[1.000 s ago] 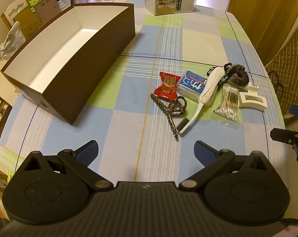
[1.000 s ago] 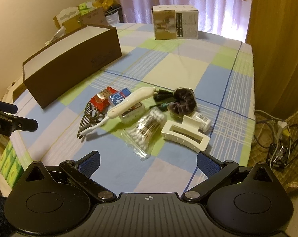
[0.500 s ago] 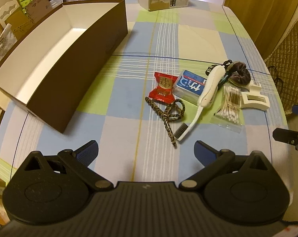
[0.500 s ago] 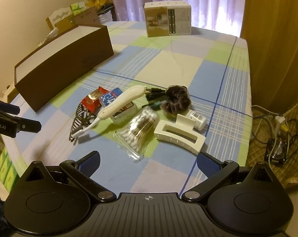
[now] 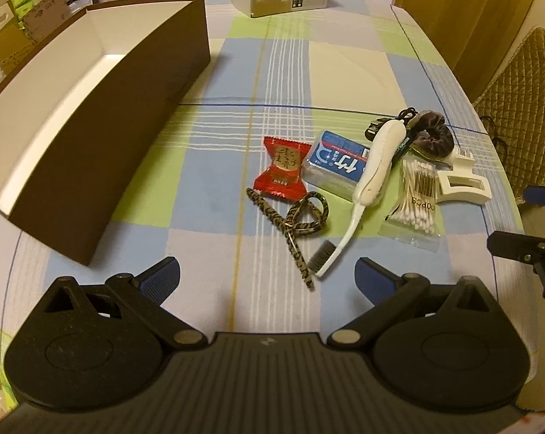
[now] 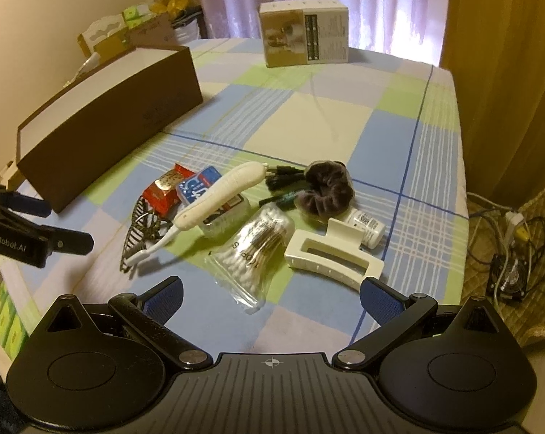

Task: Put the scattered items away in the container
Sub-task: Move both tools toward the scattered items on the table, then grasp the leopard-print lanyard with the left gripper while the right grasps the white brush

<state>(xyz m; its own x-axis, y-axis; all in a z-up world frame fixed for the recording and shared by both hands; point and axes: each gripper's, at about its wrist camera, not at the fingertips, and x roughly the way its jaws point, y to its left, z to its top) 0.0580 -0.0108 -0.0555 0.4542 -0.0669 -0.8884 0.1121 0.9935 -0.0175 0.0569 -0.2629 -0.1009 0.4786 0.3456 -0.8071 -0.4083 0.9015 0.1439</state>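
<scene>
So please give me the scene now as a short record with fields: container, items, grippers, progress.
container: brown box, open top, white inside, nothing visible in it
items on tablecloth: red sachet, blue packet, white toothbrush, patterned band, cotton swabs, white hair claw, dark scrunchie, small bottle
left gripper: jaws open, holding nothing
right gripper: jaws open, holding nothing
progress: no item in the box yet
</scene>
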